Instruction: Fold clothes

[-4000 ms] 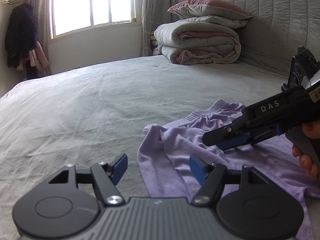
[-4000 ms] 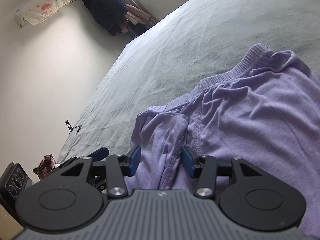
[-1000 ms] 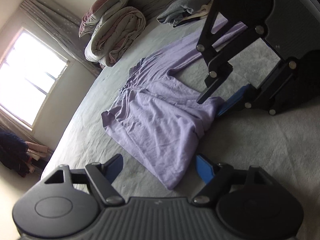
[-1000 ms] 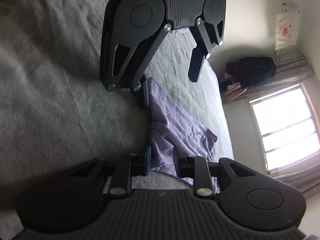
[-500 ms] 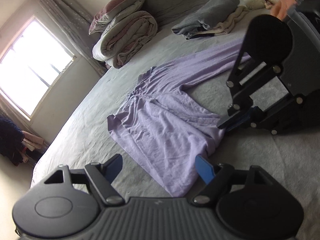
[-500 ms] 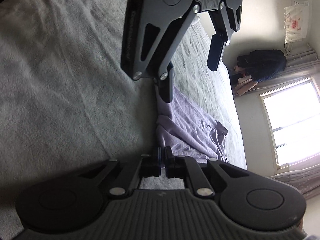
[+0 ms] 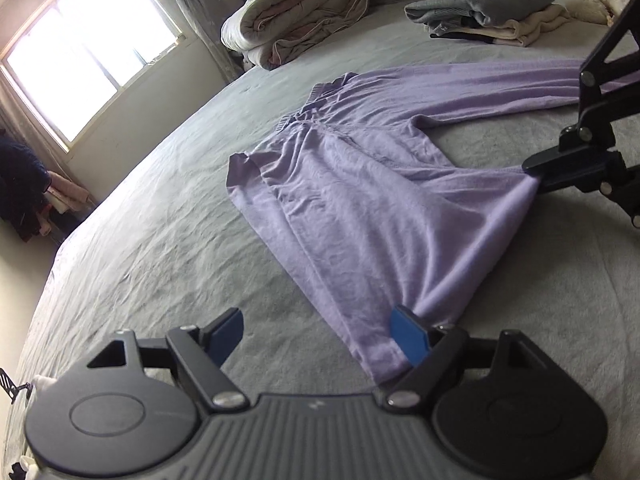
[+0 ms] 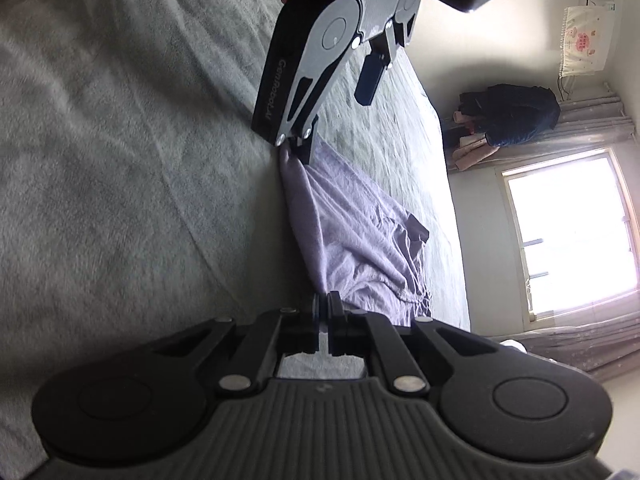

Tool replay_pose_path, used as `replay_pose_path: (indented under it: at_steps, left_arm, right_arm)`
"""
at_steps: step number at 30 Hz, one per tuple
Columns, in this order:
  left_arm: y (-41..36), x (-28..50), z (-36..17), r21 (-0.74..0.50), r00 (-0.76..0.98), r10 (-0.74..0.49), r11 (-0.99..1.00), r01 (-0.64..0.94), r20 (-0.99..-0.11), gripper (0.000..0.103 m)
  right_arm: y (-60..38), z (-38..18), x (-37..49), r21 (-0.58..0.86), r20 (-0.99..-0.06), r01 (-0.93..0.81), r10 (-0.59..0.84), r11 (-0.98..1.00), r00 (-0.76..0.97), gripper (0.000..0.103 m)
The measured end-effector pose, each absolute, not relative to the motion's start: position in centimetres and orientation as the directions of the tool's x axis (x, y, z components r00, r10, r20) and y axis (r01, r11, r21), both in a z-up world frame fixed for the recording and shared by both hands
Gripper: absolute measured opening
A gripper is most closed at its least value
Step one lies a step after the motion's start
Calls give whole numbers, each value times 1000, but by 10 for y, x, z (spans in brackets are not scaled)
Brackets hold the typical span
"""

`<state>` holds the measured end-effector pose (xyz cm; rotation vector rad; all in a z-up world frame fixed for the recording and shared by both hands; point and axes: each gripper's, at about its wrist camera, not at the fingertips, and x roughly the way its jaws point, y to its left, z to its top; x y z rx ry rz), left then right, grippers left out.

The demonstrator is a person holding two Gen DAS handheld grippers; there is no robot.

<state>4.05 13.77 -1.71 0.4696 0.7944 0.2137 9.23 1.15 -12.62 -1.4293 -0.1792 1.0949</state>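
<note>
Lilac pants (image 7: 360,200) lie spread on the grey bed (image 7: 160,240), waistband far, one leg running off to the right. My left gripper (image 7: 318,334) is open at the near leg's hem, and the hem's corner rests against its right finger (image 7: 408,340). My right gripper (image 7: 532,170) is shut on the hem's other corner, so the hem stretches taut between the two. In the right wrist view the right gripper (image 8: 324,308) pinches the lilac cloth (image 8: 360,232). Above it the open left gripper (image 8: 335,124) touches the cloth with one finger.
Folded duvets and a pillow (image 7: 296,12) are piled at the bed's head. A stack of folded clothes (image 7: 484,16) lies at the far right. A bright window (image 7: 92,48) and hanging dark clothes (image 8: 516,116) are on the far wall. Bare sheet lies left of the pants.
My right gripper has gone from open around the hem to shut on it. My left gripper has come in closer to the hem's other corner, and the hem has pulled taut.
</note>
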Motion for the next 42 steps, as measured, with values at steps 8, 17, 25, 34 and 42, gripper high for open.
replay_pose_path:
  at_steps: [8,17,25,34,42]
  left_arm:
    - [142,42,-16,451,670,353,892,-32,-653,82]
    - [145,42,-16,430,668,343,902,-38,-661,82]
    - [150,41,-16,401,666,334,914,-56,-667,84]
    - [160,38,-16,357,666,318,931,-83,-675,89]
    - [164,39,-17,338,660,312,937,-93,-684,91]
  right_arm:
    - [2,-118,102,-808,-534,-543,670,-226,515,0]
    - [6,-101,96,-826,-450,-541,762,-158,465,66]
    - [28,-97,97,-796,-468,-589,761,-142,449,32]
    - [26,-107,75,-848,-439,-512,724,-138,532,4]
    - [24,-133,72,-838,-485,-519,670,-172,561,1]
